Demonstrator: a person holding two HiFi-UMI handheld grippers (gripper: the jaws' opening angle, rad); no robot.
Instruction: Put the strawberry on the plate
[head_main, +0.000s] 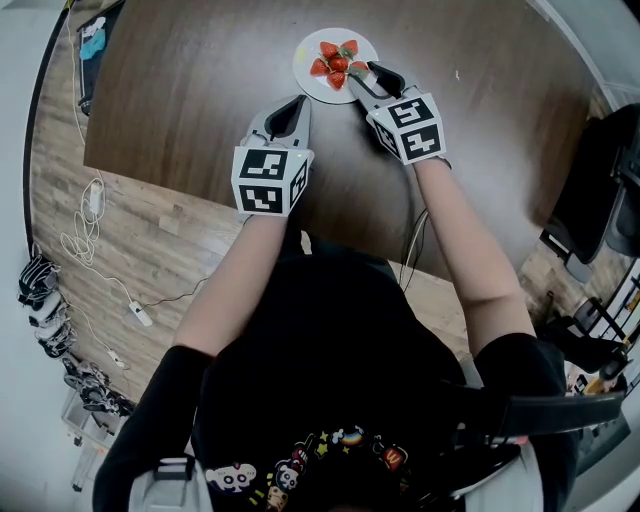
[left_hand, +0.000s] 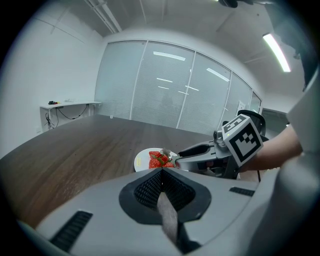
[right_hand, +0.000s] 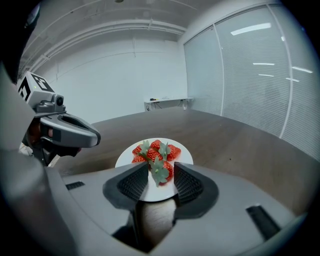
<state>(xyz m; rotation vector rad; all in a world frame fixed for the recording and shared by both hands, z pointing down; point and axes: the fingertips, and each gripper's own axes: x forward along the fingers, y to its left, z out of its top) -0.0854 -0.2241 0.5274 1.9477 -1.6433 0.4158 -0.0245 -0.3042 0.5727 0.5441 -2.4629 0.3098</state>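
Far left, white cables (head_main: 90, 215) trail over the wood floor (head_main: 150, 250), off the edge of the dark table (head_main: 180, 90).

Moving in, here's the left gripper (head_main: 298, 102), and its own view (left_hand: 161, 172) has the jaws pressed together with nothing between them. It hangs over bare table just short of the plate (head_main: 305, 55), nose aimed that way, marker cube (head_main: 270, 180) facing up at the head camera. It's not touching anything.

On to the plate itself, white and round, sitting on the far part of the table. From the left gripper view it lies just past the closed tips (left_hand: 141, 159). On it is a cluster of red berries (head_main: 333, 58), green caps showing, packed together in the middle (right_hand: 152, 149).

And at the right rim, the action. The right gripper (head_main: 362, 75) reaches in from the right, tips over the plate's near-right edge. In its own view (right_hand: 161, 175) the jaws stand a narrow way apart with the strawberry (right_hand: 162, 171) caught between the pads, green cap turned back toward the camera, red body pointing at the cluster. White plate (right_hand: 131, 155) shows right underneath it. In the head view that strawberry (head_main: 358, 70) sits at the jaw tips, just beside the berries on the plate. Whether it touches the plate can't be told.

Further right, the right cube (head_main: 415, 125), then a dark chair (head_main: 600, 190) beyond the table.
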